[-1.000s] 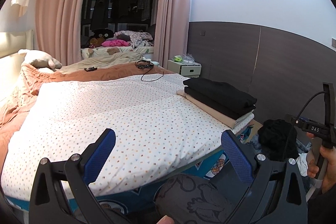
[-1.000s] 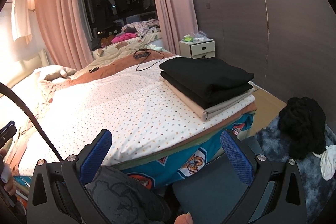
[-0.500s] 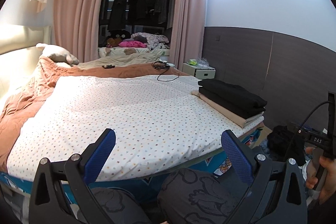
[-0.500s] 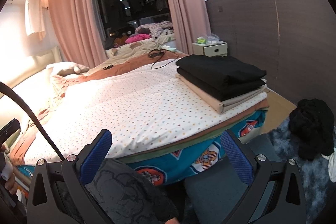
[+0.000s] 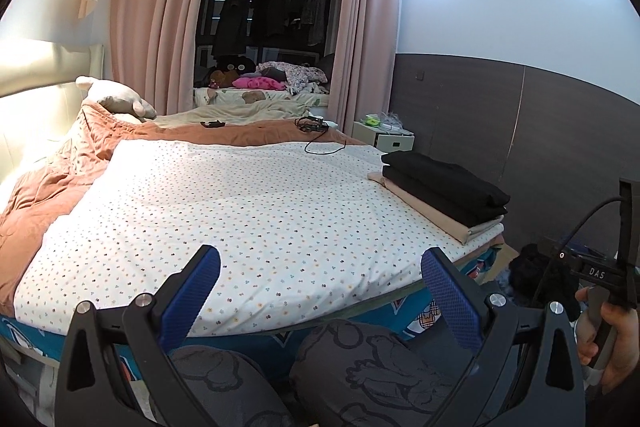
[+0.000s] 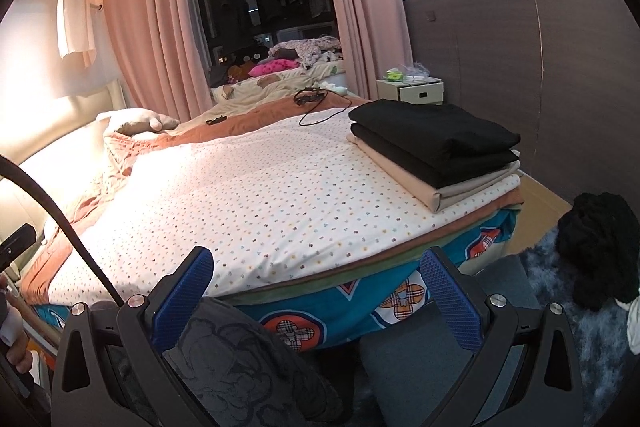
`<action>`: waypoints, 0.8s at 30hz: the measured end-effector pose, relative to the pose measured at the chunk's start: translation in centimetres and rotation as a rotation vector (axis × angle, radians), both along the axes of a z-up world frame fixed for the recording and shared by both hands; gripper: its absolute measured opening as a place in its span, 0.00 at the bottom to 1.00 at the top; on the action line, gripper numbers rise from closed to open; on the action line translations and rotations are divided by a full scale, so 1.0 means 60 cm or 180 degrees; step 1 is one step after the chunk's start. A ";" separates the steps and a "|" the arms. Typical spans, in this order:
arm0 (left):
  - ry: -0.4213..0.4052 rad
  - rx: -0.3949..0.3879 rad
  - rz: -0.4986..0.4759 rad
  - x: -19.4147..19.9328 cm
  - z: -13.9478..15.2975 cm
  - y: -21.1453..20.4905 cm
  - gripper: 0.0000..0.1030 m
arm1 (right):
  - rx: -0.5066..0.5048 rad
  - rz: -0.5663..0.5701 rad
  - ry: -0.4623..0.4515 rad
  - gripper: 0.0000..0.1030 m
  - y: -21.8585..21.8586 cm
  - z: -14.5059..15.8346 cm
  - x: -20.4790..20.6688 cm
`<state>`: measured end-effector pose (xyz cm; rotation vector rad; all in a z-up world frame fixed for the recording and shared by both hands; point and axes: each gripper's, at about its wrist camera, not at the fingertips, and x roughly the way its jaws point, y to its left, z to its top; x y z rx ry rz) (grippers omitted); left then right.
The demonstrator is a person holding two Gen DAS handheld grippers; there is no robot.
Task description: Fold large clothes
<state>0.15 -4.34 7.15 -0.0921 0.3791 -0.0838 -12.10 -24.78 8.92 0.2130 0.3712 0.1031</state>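
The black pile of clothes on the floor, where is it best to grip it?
Probably at its top, coming down from above: the black pile of clothes is a rounded, crumpled heap on the rug, with no flat edge showing. The open right gripper is nearer.

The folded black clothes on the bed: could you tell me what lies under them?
Under the black clothes lies a folded beige piece, resting on the dotted sheet. Whether anything sits between the layers is hidden.
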 end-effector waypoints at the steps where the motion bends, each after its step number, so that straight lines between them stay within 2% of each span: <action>1: 0.0000 -0.0008 0.0003 0.000 0.000 0.002 1.00 | -0.0001 -0.0002 -0.0001 1.00 0.003 -0.001 0.000; 24: -0.0034 -0.0012 0.0036 -0.008 0.005 -0.002 1.00 | 0.0074 -0.0048 -0.0025 1.00 0.006 -0.010 0.002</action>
